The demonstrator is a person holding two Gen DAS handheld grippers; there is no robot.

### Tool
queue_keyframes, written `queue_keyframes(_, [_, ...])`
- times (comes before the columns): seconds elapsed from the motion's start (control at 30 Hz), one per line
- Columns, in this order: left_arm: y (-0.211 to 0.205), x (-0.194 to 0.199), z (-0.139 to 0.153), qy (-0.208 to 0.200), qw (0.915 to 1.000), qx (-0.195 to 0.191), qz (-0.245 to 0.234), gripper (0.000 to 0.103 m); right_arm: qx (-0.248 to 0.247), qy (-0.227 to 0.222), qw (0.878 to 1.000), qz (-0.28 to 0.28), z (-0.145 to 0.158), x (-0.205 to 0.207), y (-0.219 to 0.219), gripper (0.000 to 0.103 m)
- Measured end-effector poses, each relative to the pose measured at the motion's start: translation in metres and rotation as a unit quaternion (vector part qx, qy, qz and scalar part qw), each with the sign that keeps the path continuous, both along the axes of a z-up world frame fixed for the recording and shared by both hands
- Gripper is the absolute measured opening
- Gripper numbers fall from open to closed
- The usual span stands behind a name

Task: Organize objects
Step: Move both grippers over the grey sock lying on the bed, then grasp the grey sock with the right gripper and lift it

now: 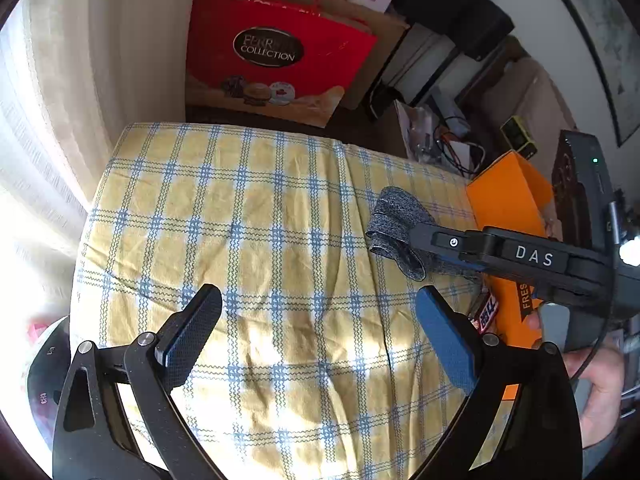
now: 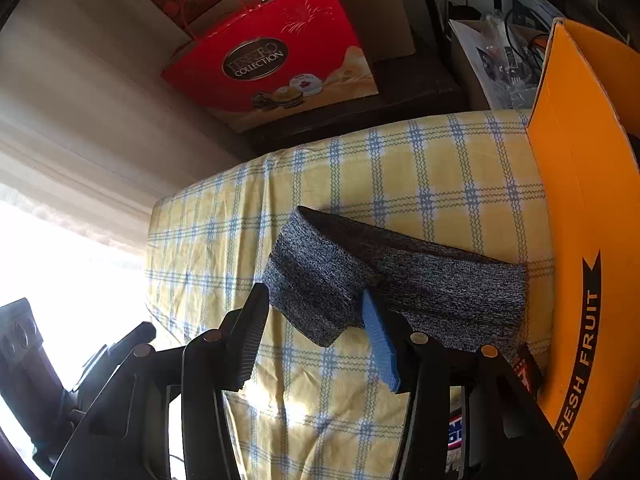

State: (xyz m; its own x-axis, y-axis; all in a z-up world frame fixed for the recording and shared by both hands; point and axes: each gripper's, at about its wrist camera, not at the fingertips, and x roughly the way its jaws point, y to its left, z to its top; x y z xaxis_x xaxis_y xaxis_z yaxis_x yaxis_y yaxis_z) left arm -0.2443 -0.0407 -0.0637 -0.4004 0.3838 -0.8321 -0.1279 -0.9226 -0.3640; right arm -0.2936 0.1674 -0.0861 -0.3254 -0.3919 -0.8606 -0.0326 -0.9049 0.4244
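Right hand-held gripper [image 2: 316,316] straddles, jaws parted, a folded grey heathered knit cloth [image 2: 400,280] lying on the yellow-and-blue checked surface [image 2: 400,168] beside an orange cardboard box [image 2: 592,208]; left hand-held gripper [image 1: 320,312] released, empty.

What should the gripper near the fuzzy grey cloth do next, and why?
Probably close the right gripper a bit more on the folded grey knit cloth. Its jaws are still apart with the cloth's near corner just between them, not pinched. The cloth lies on the yellow checked tablecloth beside the orange cardboard fruit box, likely its destination. The left gripper is open and empty.
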Motion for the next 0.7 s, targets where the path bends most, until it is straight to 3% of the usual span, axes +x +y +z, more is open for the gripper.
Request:
queue_keyframes(0.1, [-0.001,0.004,0.000,0.001,1.0000,0.007,-0.003,0.097,-0.012,-0.001,1.000,-0.013,-0.003,-0.003,0.002,0.020])
queue_keyframes(0.17, [-0.001,0.007,0.000,0.001,0.9999,0.010,-0.004,0.097,-0.027,-0.004,0.999,-0.021,-0.005,-0.004,0.003,0.011])
queue_keyframes(0.4, [0.003,0.015,0.003,0.007,0.9998,0.011,-0.013,0.097,-0.017,0.029,0.999,-0.008,0.021,0.002,-0.001,0.008])
queue_keyframes(0.5, [0.002,0.016,0.004,0.007,0.9998,0.015,-0.012,0.097,0.016,0.025,0.999,-0.021,0.024,0.005,0.001,0.018])
queue_keyframes(0.53, [0.002,0.016,0.003,0.007,0.9998,0.014,-0.013,0.097,0.021,0.025,0.999,-0.025,0.023,0.006,0.003,0.027])
queue_keyframes(0.57, [0.002,0.016,0.002,0.006,0.9998,0.014,-0.014,0.097,0.017,0.023,0.999,-0.025,0.020,0.006,0.005,0.050])
queue_keyframes(0.6, [0.002,0.015,0.001,0.005,0.9998,0.013,-0.014,0.097,0.012,0.019,0.999,-0.026,0.017,0.006,0.005,0.059])
queue_keyframes(0.7, [0.000,0.014,-0.002,0.001,0.9998,0.014,-0.011,0.097,0.001,0.006,1.000,-0.030,0.003,0.004,0.004,0.056])
